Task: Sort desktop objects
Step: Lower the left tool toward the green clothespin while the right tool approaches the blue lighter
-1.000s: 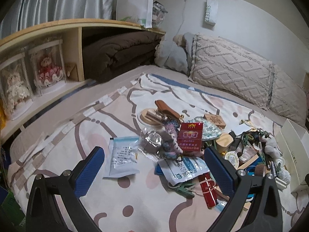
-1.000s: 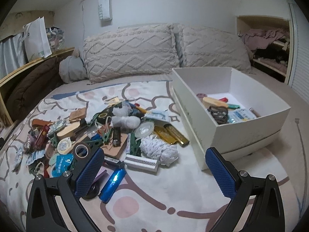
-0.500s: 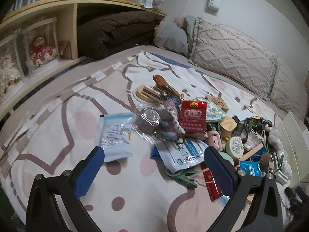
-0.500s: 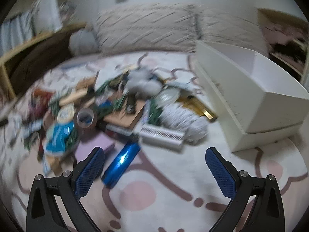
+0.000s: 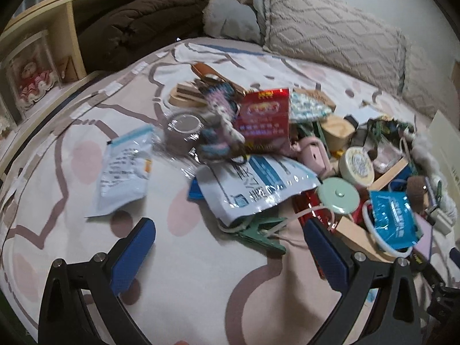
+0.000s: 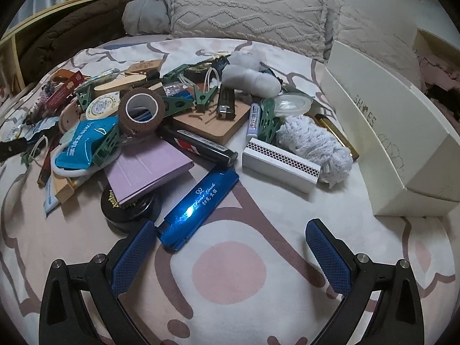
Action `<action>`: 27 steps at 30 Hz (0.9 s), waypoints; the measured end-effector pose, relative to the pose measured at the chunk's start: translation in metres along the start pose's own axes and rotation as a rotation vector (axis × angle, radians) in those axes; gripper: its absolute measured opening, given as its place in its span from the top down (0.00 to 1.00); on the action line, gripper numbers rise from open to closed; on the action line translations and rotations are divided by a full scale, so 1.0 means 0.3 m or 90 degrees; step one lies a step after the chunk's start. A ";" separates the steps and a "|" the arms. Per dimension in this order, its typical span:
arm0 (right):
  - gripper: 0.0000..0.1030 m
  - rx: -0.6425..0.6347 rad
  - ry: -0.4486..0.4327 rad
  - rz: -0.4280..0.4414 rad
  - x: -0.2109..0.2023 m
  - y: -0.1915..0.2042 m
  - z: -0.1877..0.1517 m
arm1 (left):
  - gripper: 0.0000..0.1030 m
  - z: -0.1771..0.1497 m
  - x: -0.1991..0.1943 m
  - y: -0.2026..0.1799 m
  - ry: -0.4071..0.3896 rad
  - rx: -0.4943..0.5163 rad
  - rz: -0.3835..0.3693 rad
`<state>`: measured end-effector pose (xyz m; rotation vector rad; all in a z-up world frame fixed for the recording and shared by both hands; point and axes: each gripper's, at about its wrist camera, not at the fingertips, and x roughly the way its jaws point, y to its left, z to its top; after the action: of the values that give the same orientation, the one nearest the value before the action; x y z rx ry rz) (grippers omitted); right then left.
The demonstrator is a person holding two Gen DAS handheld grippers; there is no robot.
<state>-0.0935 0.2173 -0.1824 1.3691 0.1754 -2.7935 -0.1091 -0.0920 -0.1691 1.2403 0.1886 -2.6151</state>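
The right hand-held gripper [image 6: 230,254] hangs low over the bed [image 6: 230,270] with its two blue-padded fingers spread wide and nothing between them. Just ahead of its left finger [image 6: 133,254], almost touching the pad's tip, lies a shiny blue case [image 6: 198,205], angled away up and to the right. Left of that case a black round tin [image 6: 126,207] sits partly under a lilac notebook [image 6: 149,166]. Farther ahead are a black tube [image 6: 198,146], a brown tape roll [image 6: 142,112] standing on edge, a cork board [image 6: 214,119] and a white matchbox-like box [image 6: 280,165] beside a white yarn bundle [image 6: 313,146]. To the gripper's front right stands the white shoebox [image 6: 385,132], its side wall facing the heap; its inside cannot be seen.

The left hand-held gripper [image 5: 230,254] is also spread apart and empty, hovering over bare bedsheet [image 5: 201,273]. Straight ahead lies a green clip [image 5: 258,234], tucked under the edge of a white-and-blue pouch [image 5: 253,184]. Ahead to the left, apart from the heap, rests a pale blue-topped packet [image 5: 126,169]. Beyond the pouch stands a red packet [image 5: 266,120]. Near the right finger [image 5: 326,251] are a mint round lid [image 5: 339,197] and a bright blue sachet [image 5: 392,218]. This view is slightly blurred.
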 end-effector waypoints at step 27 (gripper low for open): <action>0.00 0.105 0.016 -0.059 -0.028 -0.235 -0.025 | 0.16 -0.034 0.020 0.010 0.020 0.022 -0.003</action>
<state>-0.0877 0.2878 -0.1740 1.4653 0.0099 -2.9264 -0.1043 -0.0936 -0.1804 1.2946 0.1523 -2.6157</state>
